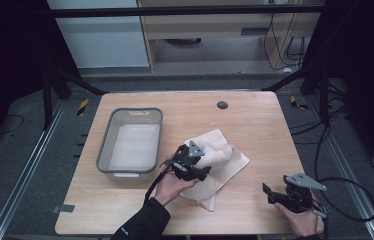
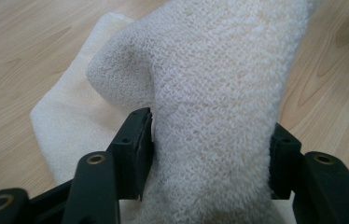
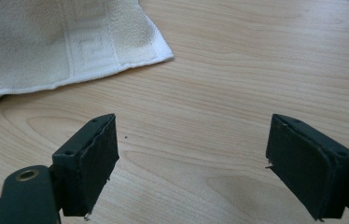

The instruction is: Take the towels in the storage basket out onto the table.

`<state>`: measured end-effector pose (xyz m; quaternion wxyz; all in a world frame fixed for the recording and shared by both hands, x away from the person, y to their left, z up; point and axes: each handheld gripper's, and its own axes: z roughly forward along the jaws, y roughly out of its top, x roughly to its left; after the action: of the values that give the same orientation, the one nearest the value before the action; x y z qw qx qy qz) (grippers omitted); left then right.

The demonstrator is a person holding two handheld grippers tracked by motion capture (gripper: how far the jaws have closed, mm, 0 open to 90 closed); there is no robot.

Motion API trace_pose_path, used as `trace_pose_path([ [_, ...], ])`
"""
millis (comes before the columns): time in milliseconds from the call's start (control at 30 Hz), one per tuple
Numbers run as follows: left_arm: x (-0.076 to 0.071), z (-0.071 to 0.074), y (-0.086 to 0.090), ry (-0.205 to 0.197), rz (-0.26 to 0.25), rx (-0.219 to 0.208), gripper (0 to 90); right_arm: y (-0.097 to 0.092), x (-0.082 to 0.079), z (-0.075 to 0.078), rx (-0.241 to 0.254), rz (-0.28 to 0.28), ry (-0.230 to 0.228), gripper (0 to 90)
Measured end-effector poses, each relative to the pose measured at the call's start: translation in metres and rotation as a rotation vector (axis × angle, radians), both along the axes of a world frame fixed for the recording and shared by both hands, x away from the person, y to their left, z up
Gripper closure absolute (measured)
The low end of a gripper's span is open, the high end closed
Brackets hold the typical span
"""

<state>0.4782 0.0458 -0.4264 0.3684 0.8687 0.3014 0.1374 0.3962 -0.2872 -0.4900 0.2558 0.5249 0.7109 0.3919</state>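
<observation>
White towel (image 1: 221,162): crumpled and partly folded, lying near the middle of the surface (image 1: 255,125), slightly toward the near edge, just right of the grey plastic bin (image 1: 106,150). Bin standing toward the left edge, a white cloth (image 1: 134,145) lining its floor.

Left tool (image 1: 201,172): resting on the towel's left part, held by the left hand (image 1: 171,184). Jaws half apart, a raised fold of towel (image 2: 214,116) standing between them; fold against both pads (image 2: 137,144) in the left gripper view, firm pressure not confirmable. No earlier picture for comparison.

Right tool (image 1: 269,192): near the right end of the near edge, well apart from the towel, held by the right hand (image 1: 300,220). Jaws wide apart over bare wood (image 3: 200,154), nothing between them. Hemmed towel corner (image 3: 154,49) visible beyond in the right gripper view.
</observation>
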Motion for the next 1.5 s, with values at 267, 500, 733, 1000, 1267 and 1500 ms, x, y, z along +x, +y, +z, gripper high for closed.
trace_pose_path([
  [267, -0.002, 0.001, 0.002, -0.006, -0.001, 0.016, 35.1, 0.000, 0.000, 0.000, 0.001, -0.003, -0.001, 16.0],
  [500, -0.005, 0.005, 0.007, 0.005, -0.019, 0.003, 31.4, 0.000, 0.000, 0.000, -0.001, -0.001, 0.000, 15.9],
  [733, -0.014, 0.012, 0.019, -0.025, -0.027, -0.017, 27.6, 0.000, 0.000, 0.000, 0.004, -0.002, 0.001, 15.8],
  [1000, -0.023, 0.016, 0.040, -0.049, 0.000, -0.038, 25.0, 0.000, 0.000, -0.001, -0.005, -0.002, 0.000, 15.1],
  [1267, -0.034, 0.015, 0.068, -0.087, 0.047, -0.060, 23.1, 0.000, 0.001, -0.001, -0.005, -0.003, 0.001, 14.7],
  [1500, -0.044, 0.012, 0.096, -0.116, 0.101, -0.092, 22.3, 0.000, 0.001, -0.001, -0.006, -0.004, 0.001, 14.3],
])
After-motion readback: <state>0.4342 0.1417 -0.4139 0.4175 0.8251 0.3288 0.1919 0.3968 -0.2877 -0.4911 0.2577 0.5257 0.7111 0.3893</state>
